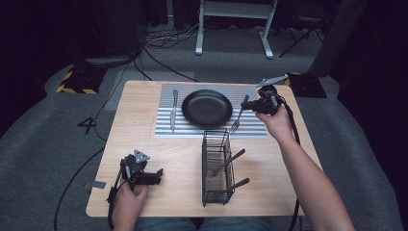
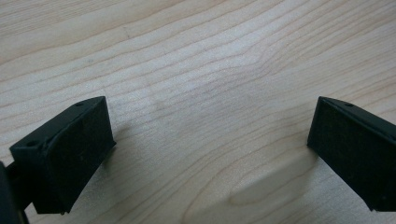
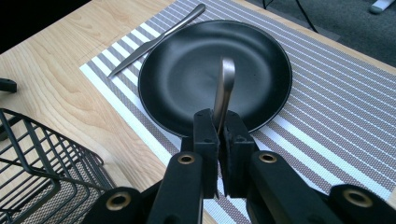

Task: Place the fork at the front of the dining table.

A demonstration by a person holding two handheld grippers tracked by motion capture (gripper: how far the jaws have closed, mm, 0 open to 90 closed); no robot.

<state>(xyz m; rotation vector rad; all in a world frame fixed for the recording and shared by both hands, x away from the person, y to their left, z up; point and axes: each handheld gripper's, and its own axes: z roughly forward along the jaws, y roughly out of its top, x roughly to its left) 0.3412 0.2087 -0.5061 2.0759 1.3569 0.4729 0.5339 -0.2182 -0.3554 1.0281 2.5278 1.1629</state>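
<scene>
**Mia:** On the wooden table (image 1: 144, 130) lies a striped placemat (image 1: 250, 130), and a black plate (image 1: 207, 108) sits in the middle of it. Do you see the fork (image 1: 239, 115)?

**Ben:** Yes. The right gripper (image 1: 253, 106) has its jaws squeezed tight on the fork's handle. In the right gripper view the handle (image 3: 223, 88) sticks up between the two black jaws, right in front of the plate (image 3: 187, 70).

**Mia:** Where is the fork, then?

**Ben:** It hangs tilted just to the right of the plate, over the mat. Its prongs point down toward the mat, near the top of the black wire basket (image 1: 216, 166).

**Mia:** What else is on the mat?

**Ben:** A knife (image 1: 173, 109) lies on the left side of the plate. More cutlery handles (image 1: 235, 158) stick out of the basket.

**Mia:** And the left gripper (image 1: 155, 175)?

**Ben:** It rests low at the near left part of the table, well away from the mat. Its jaws are wide apart, with bare wood (image 2: 205, 93) between them.
</scene>
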